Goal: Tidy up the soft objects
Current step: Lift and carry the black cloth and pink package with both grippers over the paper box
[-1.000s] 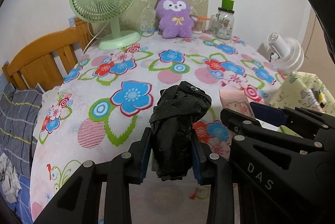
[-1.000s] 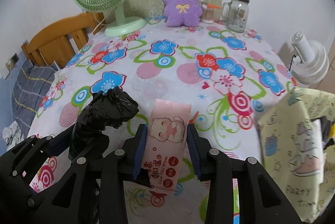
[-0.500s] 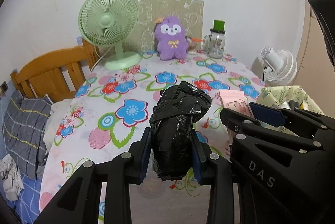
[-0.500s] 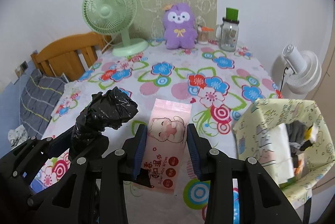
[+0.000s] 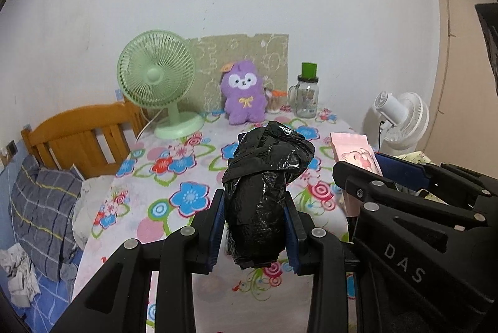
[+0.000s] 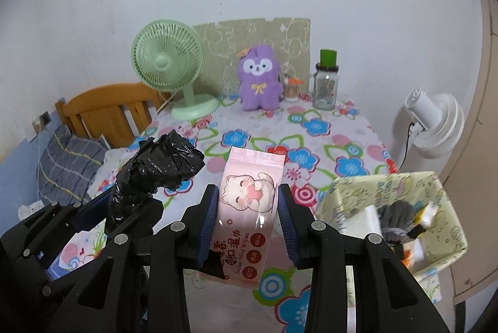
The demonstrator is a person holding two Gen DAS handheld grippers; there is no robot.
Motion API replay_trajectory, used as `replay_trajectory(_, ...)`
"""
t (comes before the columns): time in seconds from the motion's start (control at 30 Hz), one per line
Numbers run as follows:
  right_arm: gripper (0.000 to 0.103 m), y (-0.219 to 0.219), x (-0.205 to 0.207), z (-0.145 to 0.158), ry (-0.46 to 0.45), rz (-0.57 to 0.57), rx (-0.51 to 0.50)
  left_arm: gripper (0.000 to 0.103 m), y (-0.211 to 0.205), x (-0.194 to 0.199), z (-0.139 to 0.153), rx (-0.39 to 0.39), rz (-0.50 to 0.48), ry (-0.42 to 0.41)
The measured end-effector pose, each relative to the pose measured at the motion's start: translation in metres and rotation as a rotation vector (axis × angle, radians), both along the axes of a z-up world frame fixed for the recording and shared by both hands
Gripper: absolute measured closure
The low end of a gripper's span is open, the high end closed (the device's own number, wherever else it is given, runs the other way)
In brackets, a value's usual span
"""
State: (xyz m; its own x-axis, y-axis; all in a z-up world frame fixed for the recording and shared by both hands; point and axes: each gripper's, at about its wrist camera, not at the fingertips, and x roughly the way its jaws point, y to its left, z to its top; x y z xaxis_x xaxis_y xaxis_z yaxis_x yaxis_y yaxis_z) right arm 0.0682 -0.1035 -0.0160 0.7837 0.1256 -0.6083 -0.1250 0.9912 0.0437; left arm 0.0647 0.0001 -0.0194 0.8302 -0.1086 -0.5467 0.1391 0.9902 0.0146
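My left gripper [image 5: 253,227] is shut on a crumpled black plastic bag [image 5: 264,177] and holds it up above the near edge of the flowered table [image 5: 174,171]. My right gripper [image 6: 247,224] is shut on a pink pack of wet wipes [image 6: 249,208] with a cat picture, also raised off the table. The two grippers are side by side; the bag also shows in the right wrist view [image 6: 158,168] and the pack in the left wrist view [image 5: 354,152]. A pale yellow fabric basket [image 6: 435,199] with soft items inside stands at the table's right near corner.
At the table's back stand a green desk fan [image 6: 174,68], a purple plush toy [image 6: 258,80], a glass jar with a green lid [image 6: 326,83] and a small cup [image 6: 291,88]. A wooden bed frame [image 6: 105,108] and pillow lie left; a white fan [image 6: 435,127] stands right.
Both grippers have risen and pulled back from the table with their objects still held. The table looks farther and lower, and the yellow basket has come fully into the right wrist view.
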Motion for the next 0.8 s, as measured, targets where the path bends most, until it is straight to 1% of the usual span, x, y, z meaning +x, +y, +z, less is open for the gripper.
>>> replay_trajectory(0.23,0.062,-0.030,-0.009,0.013,-0.041,-0.009,0.007,0.069,-0.025,-0.007,0.012,-0.001,-0.027,-0.024)
replay_trajectory(0.53,0.062,-0.067,-0.011,0.024,-0.069,-0.007,0.003,0.069,-0.062,-0.007,0.021,-0.002,-0.049,-0.038)
replay_trajectory(0.8,0.062,-0.102,-0.009,0.026,-0.082,-0.019,0.002,0.069,-0.098,0.000,0.024,0.002,-0.071,-0.039)
